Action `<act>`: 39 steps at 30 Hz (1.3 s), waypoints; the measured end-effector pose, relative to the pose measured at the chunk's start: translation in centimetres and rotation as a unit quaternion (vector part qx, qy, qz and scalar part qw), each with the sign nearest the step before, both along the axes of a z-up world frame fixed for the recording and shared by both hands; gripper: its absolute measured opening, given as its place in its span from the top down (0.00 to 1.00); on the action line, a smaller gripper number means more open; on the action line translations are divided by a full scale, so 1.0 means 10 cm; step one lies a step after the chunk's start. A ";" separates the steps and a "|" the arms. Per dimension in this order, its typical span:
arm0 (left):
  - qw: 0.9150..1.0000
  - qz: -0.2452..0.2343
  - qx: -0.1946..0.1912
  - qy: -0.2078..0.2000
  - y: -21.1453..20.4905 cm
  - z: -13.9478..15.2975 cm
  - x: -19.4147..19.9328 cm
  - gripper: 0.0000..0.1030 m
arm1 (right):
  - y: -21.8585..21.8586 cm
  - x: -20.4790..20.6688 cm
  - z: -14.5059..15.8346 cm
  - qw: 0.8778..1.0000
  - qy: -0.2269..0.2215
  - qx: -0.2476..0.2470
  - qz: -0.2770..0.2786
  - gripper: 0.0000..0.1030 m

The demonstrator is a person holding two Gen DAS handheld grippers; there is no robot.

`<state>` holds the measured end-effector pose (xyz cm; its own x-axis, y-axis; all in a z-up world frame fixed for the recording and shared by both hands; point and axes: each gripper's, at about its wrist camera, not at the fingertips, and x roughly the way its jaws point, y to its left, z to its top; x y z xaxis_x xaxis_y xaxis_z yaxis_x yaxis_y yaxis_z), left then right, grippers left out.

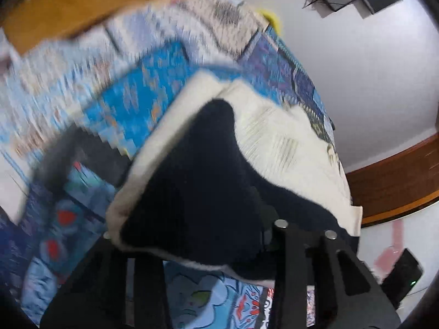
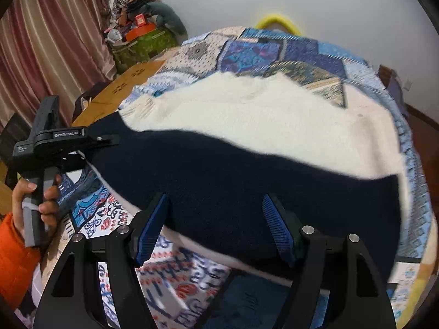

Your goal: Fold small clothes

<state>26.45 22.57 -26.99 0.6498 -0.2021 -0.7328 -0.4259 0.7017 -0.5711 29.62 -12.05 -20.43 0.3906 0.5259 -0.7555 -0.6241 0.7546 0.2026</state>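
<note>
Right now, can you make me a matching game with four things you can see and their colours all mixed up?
Things:
1. sweater
2. sleeve
3. curtain
4. hoop

Colours:
A. yellow
B. cream and navy
C. pink stripes
D. orange

Pairs: 1-B, 2-D, 3-C, 4-A

The only readable text is "GenRobot.AI", printed on the left gripper (image 2: pixel 90 148).
</note>
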 end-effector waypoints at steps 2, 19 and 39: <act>0.999 0.011 0.045 -0.015 0.04 0.24 -0.06 0.66 | -0.17 0.02 0.06 1.000 -0.011 0.002 -0.014 0.34; 0.958 -0.084 0.234 -0.144 -1.40 1.85 0.42 0.66 | -0.92 0.11 -0.21 0.996 0.032 0.012 -0.086 0.53; 0.926 -0.293 0.230 -0.063 -3.04 1.17 0.59 0.54 | -1.22 -0.02 -0.04 0.996 0.020 0.024 -0.087 0.53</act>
